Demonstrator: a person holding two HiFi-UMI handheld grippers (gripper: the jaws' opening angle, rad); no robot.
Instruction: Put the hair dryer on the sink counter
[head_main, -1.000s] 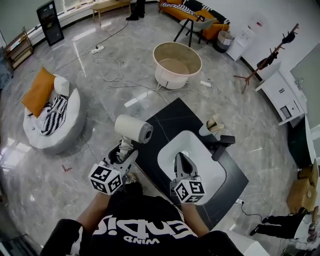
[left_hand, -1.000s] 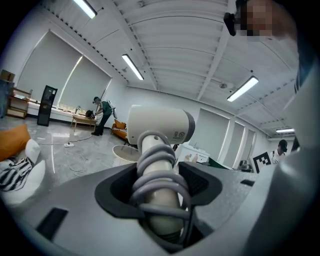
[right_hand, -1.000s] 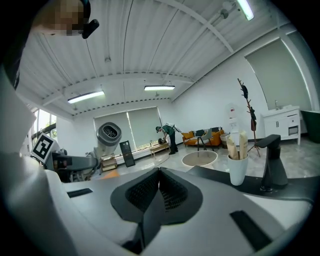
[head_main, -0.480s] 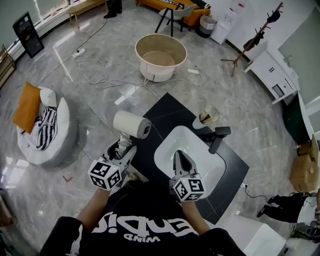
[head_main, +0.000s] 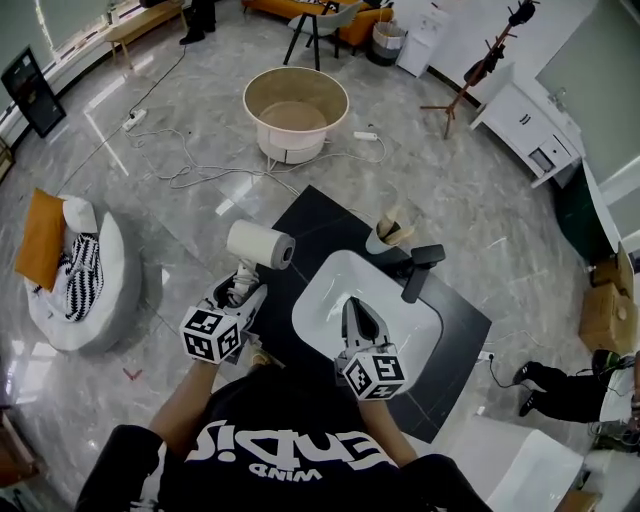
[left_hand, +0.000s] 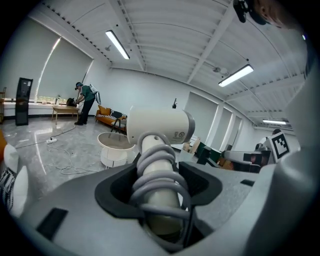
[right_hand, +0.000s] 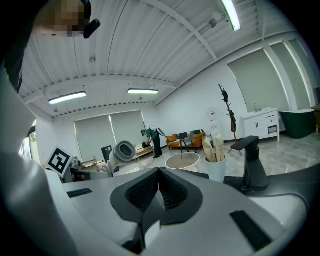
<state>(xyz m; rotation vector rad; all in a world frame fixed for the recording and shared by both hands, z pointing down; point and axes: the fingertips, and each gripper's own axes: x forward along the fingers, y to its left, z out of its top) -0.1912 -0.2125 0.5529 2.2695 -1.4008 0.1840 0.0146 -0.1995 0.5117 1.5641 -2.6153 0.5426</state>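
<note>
The left tool clamps its jaws on the cord-wrapped handle of the hair dryer. The dryer's white barrel sits above the left edge of the dark bench, beside the sink. The right tool hovers over the sink, jaws pressed together and empty. Beyond stand a faucet and a cup.

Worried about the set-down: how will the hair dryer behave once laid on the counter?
The hair dryer has a round barrel, so it may roll unless the handle props it. Gripped on the handle by the left gripper, it looks top-heavy and could tip. The cord coiled round the handle may spring loose.
</note>
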